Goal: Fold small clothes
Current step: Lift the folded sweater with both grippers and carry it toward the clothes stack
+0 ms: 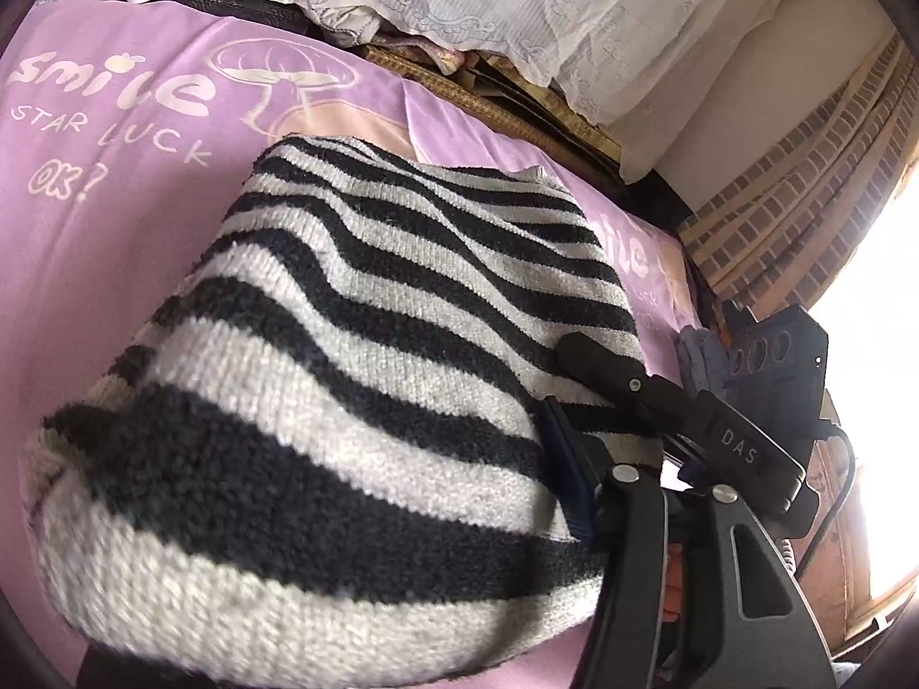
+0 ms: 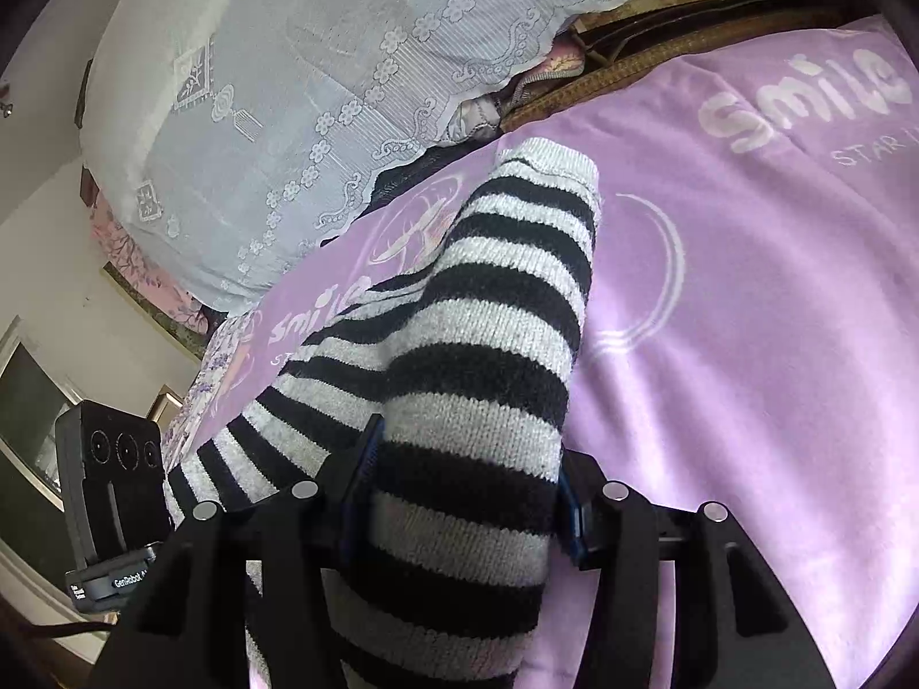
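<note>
A black-and-white striped knit sweater (image 1: 356,344) is bunched up over the purple bedsheet (image 1: 115,241) and fills most of the left wrist view. My left gripper (image 1: 468,471) is shut on it. Its right blue pad (image 1: 566,476) presses the knit, and its other finger is hidden under the cloth. In the right wrist view a striped sleeve-like part of the sweater (image 2: 488,356) runs forward between both blue pads of my right gripper (image 2: 468,482), which is shut on it. One finger of the right gripper (image 1: 603,364) lies on the sweater's right edge.
The purple sheet (image 2: 746,287) with "smile" print spreads to the right. A white lace cover (image 2: 321,92) drapes over a pile along the far edge of the bed. A brick wall (image 1: 804,184) and a bright window stand at the right. The left gripper's camera housing (image 2: 115,459) is close on the left.
</note>
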`<state>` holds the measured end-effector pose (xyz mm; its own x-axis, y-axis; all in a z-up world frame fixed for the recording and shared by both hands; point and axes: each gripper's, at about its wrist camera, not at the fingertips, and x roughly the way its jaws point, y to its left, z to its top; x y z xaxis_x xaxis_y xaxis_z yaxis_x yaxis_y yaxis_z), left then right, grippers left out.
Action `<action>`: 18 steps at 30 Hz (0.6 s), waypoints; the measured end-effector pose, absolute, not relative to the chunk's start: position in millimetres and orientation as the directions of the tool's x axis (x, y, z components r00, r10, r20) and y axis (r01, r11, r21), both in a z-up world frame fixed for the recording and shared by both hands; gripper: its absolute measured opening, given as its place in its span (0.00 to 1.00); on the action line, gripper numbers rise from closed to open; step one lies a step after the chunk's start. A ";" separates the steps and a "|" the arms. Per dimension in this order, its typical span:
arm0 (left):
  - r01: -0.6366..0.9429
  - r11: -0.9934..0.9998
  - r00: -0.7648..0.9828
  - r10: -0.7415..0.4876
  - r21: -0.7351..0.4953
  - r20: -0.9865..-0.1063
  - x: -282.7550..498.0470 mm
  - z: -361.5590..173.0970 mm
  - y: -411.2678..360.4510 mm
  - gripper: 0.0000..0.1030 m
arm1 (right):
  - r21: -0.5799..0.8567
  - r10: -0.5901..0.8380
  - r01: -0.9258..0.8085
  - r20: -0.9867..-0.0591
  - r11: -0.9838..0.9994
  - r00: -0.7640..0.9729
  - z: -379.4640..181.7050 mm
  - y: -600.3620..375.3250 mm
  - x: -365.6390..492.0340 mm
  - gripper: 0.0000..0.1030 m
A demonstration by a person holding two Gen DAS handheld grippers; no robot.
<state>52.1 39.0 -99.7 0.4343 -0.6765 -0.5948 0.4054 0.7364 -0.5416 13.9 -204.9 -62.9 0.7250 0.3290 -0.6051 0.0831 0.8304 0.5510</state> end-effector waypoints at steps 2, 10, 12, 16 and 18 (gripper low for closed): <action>0.425 0.731 0.421 -0.682 -0.534 -0.598 39.1 -99.1 29.4 0.54 | 0.549 0.315 0.098 -0.606 0.830 0.730 -61.5 -213.5 -5.8 0.51; 0.507 0.680 0.339 -0.723 -0.531 -0.602 -3.9 -96.8 -11.3 0.54 | 0.497 0.225 0.151 -0.616 0.854 0.754 -44.5 -239.0 -80.3 0.50; 0.526 0.665 0.317 -0.732 -0.530 -0.603 -13.4 -95.4 -22.2 0.53 | 0.485 0.205 0.161 -0.616 0.860 0.761 -40.1 -245.8 -97.5 0.50; 0.576 0.638 0.290 -0.744 -0.511 -0.602 -37.0 -88.9 -47.9 0.53 | 0.467 0.157 0.188 -0.605 0.864 0.781 -28.4 -260.9 -133.6 0.50; 0.604 0.618 0.274 -0.754 -0.503 -0.596 -49.6 -84.5 -62.1 0.53 | 0.456 0.129 0.201 -0.595 0.867 0.794 -21.2 -269.3 -152.4 0.50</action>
